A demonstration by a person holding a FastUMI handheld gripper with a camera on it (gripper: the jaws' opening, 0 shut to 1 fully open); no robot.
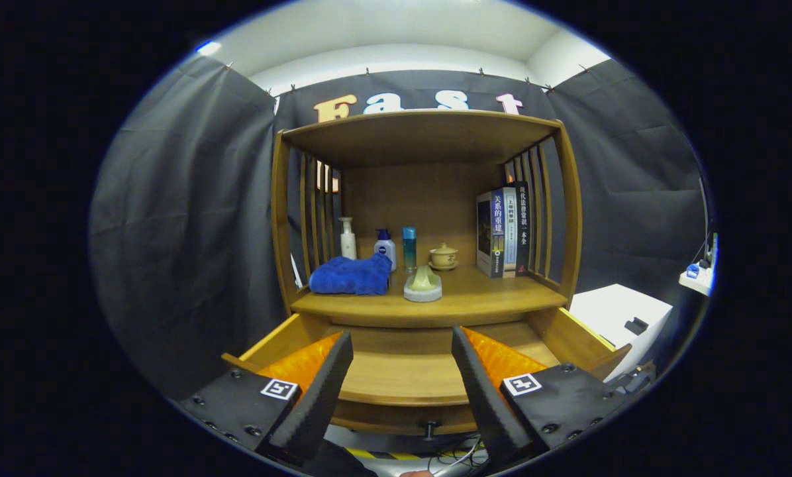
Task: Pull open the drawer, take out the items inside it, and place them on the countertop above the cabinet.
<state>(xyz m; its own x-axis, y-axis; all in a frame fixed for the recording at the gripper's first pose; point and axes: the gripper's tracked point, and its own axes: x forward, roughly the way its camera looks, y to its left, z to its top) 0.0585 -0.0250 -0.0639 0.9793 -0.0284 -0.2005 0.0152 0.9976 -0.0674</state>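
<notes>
The drawer (402, 377) stands pulled well out below the countertop (436, 301), its pale wooden floor bare between the fingers, though they hide its front corners; the folded blue towel (351, 275) and the soap dish (423, 286) with its pale bar sit side by side near the countertop's front edge. The gripper (402, 371) hangs over the drawer with its jaws released, spread wide and holding nothing. To my eye, the risk is a careless reach forward nudging the dish or towel off that edge, or bumping the bottles (386, 248) and lidded teacup (443, 256) behind.
</notes>
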